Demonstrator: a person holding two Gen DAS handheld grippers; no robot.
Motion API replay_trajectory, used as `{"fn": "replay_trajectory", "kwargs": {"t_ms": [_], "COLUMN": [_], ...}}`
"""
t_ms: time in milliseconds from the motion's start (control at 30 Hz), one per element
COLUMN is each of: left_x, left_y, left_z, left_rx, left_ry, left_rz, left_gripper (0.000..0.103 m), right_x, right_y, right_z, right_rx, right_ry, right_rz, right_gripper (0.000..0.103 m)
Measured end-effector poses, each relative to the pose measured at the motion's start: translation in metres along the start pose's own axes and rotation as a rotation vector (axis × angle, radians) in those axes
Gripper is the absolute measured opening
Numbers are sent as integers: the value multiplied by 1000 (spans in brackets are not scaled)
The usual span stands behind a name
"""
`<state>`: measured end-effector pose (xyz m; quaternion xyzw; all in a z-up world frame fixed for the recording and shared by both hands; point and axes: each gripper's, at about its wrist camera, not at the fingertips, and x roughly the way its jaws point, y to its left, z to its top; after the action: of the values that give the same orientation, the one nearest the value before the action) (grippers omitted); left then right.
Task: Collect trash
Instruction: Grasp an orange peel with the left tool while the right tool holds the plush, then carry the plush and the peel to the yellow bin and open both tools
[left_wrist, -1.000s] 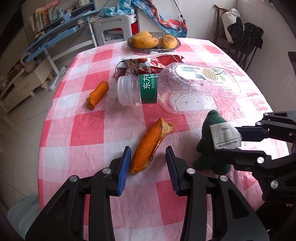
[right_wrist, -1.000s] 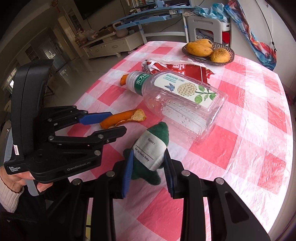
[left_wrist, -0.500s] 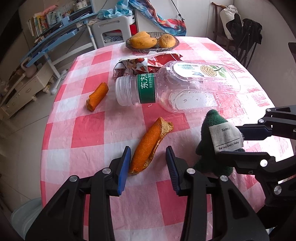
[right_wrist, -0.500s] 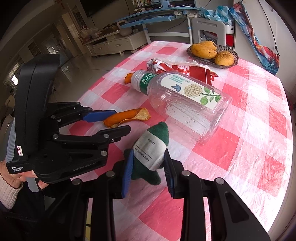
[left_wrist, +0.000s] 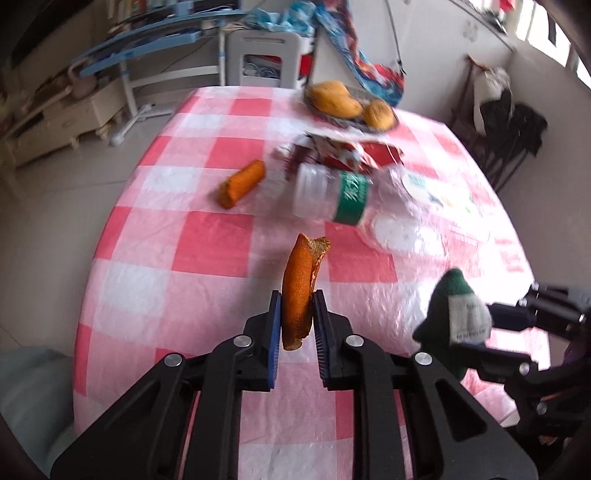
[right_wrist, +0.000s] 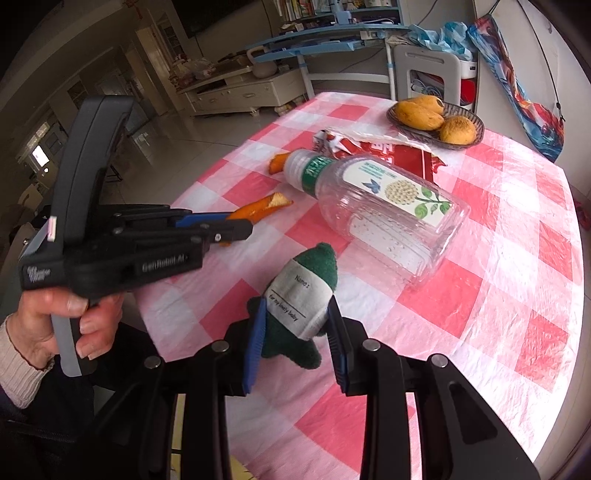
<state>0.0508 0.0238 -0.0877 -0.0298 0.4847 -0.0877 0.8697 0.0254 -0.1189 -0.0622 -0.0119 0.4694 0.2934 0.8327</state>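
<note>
My left gripper (left_wrist: 297, 306) has its blue pads pressed on a long orange peel (left_wrist: 301, 280), and the jaws are still closing. The peel stands on edge between them, lifted off the checked tablecloth (left_wrist: 207, 243). In the right wrist view the same gripper (right_wrist: 236, 223) holds the peel (right_wrist: 266, 205) above the cloth, with a hand on its handle. My right gripper (right_wrist: 297, 314) is shut on a green plush toy (right_wrist: 314, 266) with a white label. A clear plastic bottle (left_wrist: 369, 199) lies on its side, with a second peel (left_wrist: 242, 183) and a torn red wrapper (left_wrist: 347, 153) nearby.
A basket of yellow fruit (left_wrist: 351, 107) stands at the table's far edge. Beyond the table are a white chair (left_wrist: 266, 62) and blue shelving. A pale round container (left_wrist: 26, 387) sits on the floor at the near left. A dark chair (left_wrist: 509, 133) stands to the right.
The left gripper's jaws have closed on the near peel and raised it off the cloth, and the left view has rolled and shifted. The right gripper still grips the toy.
</note>
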Motion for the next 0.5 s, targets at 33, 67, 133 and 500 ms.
{"fn": "replay_trajectory", "kwargs": {"t_ms": [33, 67, 133, 500], "left_x": [-2, -7, -14, -60], "left_y": [2, 5, 7, 7], "left_z": [0, 0, -1, -17], "left_rx": [-12, -27, -43, -32], "left_ry": [-8, -22, -47, -136], "left_rz": [-4, -10, -16, -3], "left_gripper": [16, 16, 16, 16], "right_x": [-1, -3, -6, -16], "right_y": [1, 3, 5, 46], "right_z": [0, 0, 0, -10], "right_rx": [-1, -3, -6, -160], "right_ry": [-4, -9, -16, -1], "right_rz": [7, 15, 30, 187], "right_gripper": [32, 32, 32, 32]}}
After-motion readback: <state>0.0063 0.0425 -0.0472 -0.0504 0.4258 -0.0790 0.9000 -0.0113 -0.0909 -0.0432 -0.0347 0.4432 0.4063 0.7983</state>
